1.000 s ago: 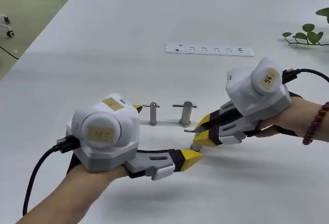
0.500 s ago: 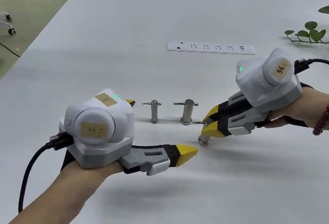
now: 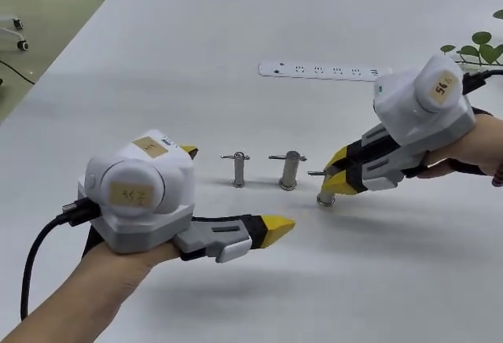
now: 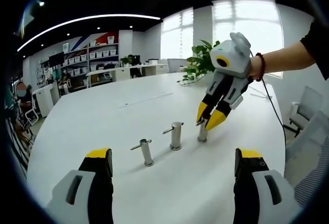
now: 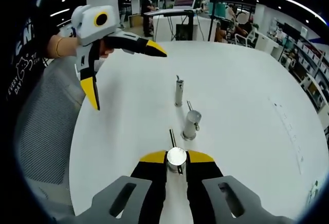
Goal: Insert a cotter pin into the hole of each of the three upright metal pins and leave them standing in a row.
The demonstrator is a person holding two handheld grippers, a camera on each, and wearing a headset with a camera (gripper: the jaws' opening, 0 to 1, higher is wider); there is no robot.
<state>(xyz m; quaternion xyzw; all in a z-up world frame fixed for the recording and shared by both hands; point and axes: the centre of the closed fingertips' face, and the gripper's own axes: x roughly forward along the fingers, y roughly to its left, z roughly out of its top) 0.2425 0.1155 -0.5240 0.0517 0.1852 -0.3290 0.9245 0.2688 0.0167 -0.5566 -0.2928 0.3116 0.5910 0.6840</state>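
Two upright metal pins [image 3: 239, 171] [image 3: 290, 171], each with a cotter pin through its top, stand side by side on the white table [image 3: 157, 60]. A third metal pin [image 3: 326, 198] stands just right of them, its cotter pin [image 3: 316, 174] pointing left. My right gripper [image 3: 338, 179] is shut on this third pin's top; the right gripper view has the pin head [image 5: 177, 157] between the yellow jaws. My left gripper [image 3: 237, 188] is open in front of the row and holds nothing. From the left gripper view the three pins [image 4: 176, 135] line up beyond its spread jaws.
A white power strip [image 3: 322, 71] lies further back on the table. A green plant [image 3: 479, 48] sits at the far right edge. The floor and a chair wheel [image 3: 22, 44] show past the table's left edge.
My right gripper has carried the third pin right and further back, into line with the other two. My left gripper has drawn back to the left, away from that pin.
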